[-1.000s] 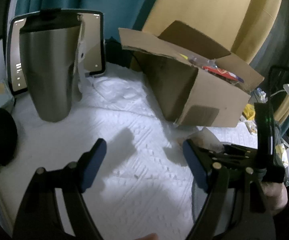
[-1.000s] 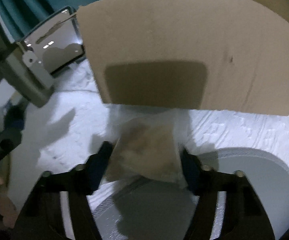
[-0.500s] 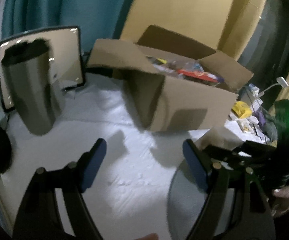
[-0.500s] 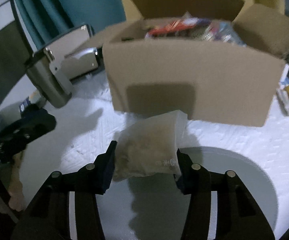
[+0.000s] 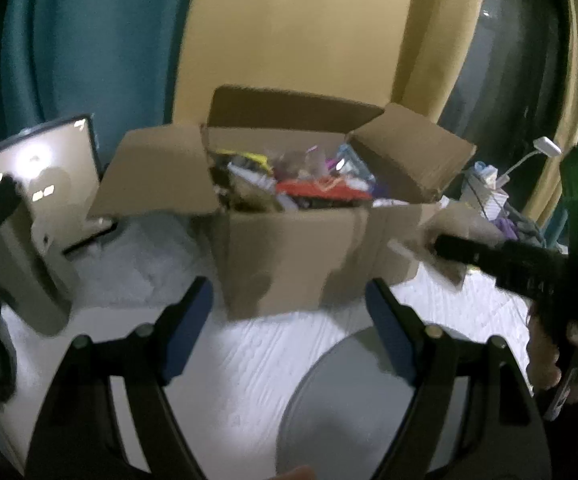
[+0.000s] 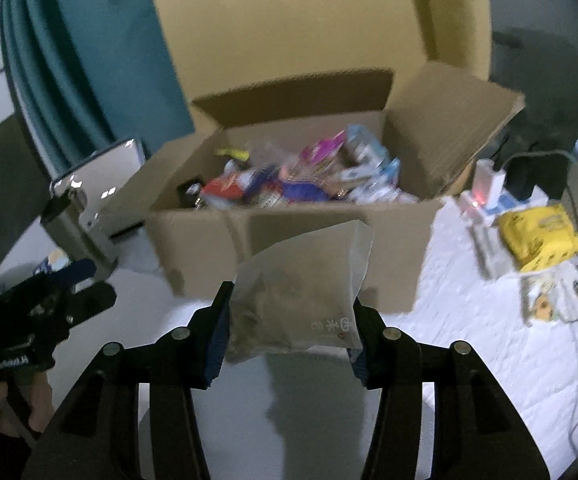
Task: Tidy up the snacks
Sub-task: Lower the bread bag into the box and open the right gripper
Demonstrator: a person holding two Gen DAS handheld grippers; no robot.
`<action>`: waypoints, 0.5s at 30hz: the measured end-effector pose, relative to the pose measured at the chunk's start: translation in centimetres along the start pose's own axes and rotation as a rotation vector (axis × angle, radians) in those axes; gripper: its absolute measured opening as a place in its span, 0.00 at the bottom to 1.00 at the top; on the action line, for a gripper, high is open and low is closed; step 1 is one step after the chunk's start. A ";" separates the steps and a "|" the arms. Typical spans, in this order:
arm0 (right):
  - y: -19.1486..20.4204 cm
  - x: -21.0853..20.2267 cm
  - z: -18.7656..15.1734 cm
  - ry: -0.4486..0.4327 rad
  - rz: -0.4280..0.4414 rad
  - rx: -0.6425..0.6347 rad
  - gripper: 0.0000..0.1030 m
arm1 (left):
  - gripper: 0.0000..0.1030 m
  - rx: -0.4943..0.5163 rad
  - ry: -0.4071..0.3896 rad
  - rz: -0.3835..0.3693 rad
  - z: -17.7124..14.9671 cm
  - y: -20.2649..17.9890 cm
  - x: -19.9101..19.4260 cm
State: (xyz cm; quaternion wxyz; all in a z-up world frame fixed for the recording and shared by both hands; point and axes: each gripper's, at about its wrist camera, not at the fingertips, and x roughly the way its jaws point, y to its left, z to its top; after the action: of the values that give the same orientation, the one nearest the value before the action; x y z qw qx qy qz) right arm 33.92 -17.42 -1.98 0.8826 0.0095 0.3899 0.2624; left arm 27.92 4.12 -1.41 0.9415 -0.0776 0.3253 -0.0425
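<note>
My right gripper (image 6: 289, 328) is shut on a translucent snack bag (image 6: 301, 292) with brownish contents and holds it up in front of the open cardboard box (image 6: 289, 236). The box holds several colourful snack packets (image 6: 301, 176). In the left wrist view the box (image 5: 297, 256) stands ahead, and the right gripper with the bag (image 5: 453, 232) is at the right beside it. My left gripper (image 5: 289, 336) is open and empty above the white cloth, in front of the box.
A grey round plate (image 6: 329, 408) lies on the white cloth (image 5: 229, 368) under the grippers. A steel tumbler (image 5: 21, 264) and a mirror (image 5: 41, 176) stand at the left. Yellow packets (image 6: 541, 236), cables and small items lie at the right.
The right gripper has lifted the bag off the plate to the height of the box front. The left gripper has risen and tilted up, so the box interior shows.
</note>
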 end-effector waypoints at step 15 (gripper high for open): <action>-4.7 3.4 8.5 -0.097 -0.053 0.013 0.52 | 0.78 0.028 -0.028 0.009 4.8 -0.6 4.4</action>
State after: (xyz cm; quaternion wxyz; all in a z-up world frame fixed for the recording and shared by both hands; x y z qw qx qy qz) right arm 43.89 -18.21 0.59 0.9070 0.0177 0.3488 0.2354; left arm 34.36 3.53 -0.23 0.9470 -0.0635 0.3120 -0.0418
